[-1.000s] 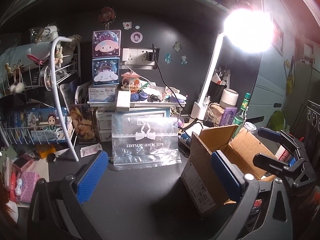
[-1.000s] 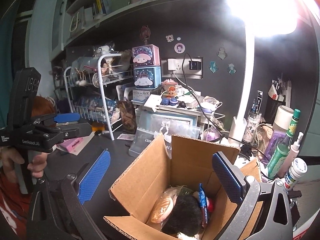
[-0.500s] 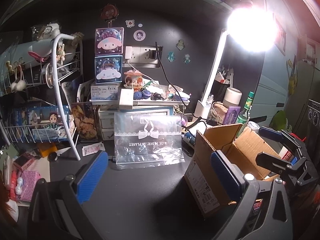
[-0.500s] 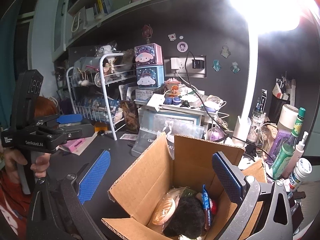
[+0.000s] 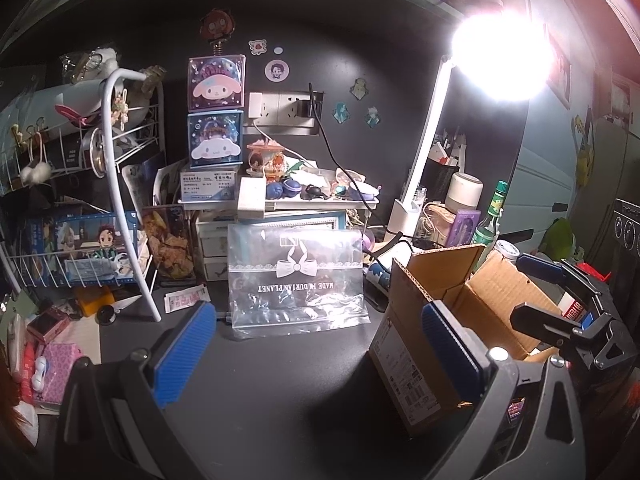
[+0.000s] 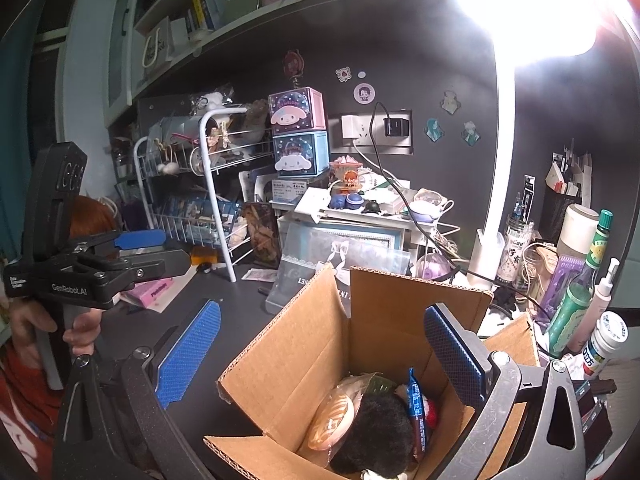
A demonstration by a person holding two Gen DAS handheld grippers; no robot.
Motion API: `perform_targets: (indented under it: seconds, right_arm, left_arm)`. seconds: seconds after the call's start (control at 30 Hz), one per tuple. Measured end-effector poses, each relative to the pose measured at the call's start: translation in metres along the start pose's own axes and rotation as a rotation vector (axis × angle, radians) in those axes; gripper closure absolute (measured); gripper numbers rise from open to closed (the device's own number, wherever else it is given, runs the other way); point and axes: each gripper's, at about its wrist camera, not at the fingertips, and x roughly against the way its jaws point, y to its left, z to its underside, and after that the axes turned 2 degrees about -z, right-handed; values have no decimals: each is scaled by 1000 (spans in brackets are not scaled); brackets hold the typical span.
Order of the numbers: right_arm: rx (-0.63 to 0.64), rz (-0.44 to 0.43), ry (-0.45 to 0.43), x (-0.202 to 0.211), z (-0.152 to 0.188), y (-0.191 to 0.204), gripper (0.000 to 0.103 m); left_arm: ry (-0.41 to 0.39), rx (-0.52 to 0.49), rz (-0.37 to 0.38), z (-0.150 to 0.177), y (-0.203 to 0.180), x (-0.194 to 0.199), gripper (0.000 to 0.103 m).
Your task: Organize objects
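Note:
An open cardboard box (image 6: 384, 320) stands on the dark desk; it also shows in the left wrist view (image 5: 436, 308). Inside lie a black furry thing (image 6: 372, 436), a wrapped bun-like packet (image 6: 334, 420) and a blue-red stick packet (image 6: 416, 412). A clear zip bag with a white bow (image 5: 296, 280) leans against small drawers behind. My left gripper (image 5: 316, 352) is open and empty above the desk, left of the box. My right gripper (image 6: 320, 356) is open and empty, hovering over the box opening.
A white wire rack (image 5: 80, 208) with packets stands at the left. Stacked character boxes (image 5: 216, 116), a cluttered tray (image 5: 308, 192), a bright desk lamp (image 5: 424, 152) and bottles (image 6: 580, 288) crowd the back and right. Pink packets (image 5: 52, 364) lie at the front left.
Both grippers have shifted only slightly; the left view has drifted a little so the scene sits further right and nearer. Both stay open and empty.

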Motion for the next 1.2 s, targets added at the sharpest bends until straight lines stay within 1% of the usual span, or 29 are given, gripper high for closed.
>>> perform_targets:
  seconds: [1.2]
  right_arm:
    - [-22, 13, 6, -3, 4, 10, 1]
  left_arm:
    - [2, 1, 4, 0, 2, -1, 1]
